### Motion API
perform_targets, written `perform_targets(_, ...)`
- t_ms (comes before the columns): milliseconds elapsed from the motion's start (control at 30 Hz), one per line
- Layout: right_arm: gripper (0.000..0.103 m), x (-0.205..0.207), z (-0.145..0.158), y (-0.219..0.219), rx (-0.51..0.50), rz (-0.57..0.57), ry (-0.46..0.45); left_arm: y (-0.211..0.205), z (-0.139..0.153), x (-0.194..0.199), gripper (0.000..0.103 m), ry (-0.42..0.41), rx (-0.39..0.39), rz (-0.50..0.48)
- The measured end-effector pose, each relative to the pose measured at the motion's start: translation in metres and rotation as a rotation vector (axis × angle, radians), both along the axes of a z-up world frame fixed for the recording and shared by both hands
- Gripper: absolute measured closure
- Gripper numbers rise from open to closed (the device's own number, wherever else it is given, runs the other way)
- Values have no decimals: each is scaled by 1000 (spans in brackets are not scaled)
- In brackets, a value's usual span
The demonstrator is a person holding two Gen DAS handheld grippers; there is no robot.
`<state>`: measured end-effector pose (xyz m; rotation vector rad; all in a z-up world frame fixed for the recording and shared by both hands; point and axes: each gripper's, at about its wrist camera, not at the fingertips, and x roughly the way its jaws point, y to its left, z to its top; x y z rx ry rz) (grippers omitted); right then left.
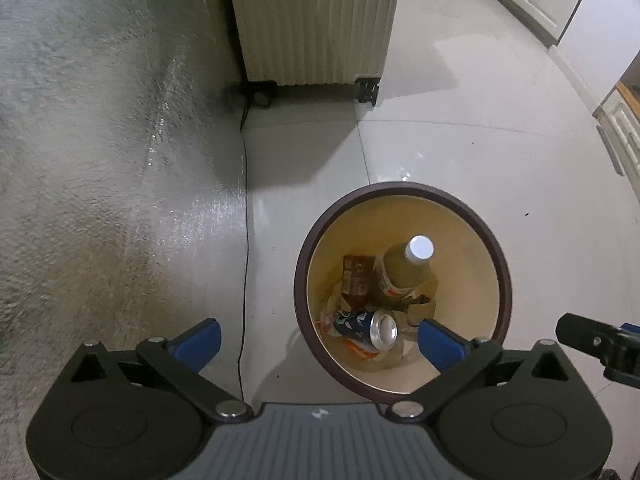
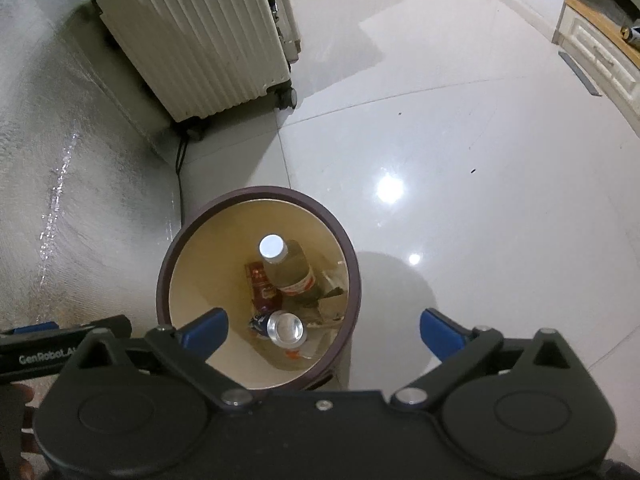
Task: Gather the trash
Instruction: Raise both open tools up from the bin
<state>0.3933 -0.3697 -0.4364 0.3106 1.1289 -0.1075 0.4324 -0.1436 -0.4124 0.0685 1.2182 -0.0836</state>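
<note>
Now both the left tongs (image 1: 320, 338) and right tongs (image 2: 324, 330) hang released and empty above the trash bin (image 1: 505, 276); lift clear of the rim before seeking more litter.

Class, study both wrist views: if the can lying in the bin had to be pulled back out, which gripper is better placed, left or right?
Right, probably. The right gripper has the can between its open fingers, over the bin. The left gripper is also open, but its fingers straddle the bin's near-left rim.
</note>
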Motion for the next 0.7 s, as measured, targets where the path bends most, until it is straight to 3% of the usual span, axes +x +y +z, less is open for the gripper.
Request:
perform_targets(367,0,-31,36,5,-78,0,-32,13,43,-38,0,-61,1,25)
perform_targets(700,0,-98,82,1,-98,-51,-74,17,104,-90,0,-120,-26,7)
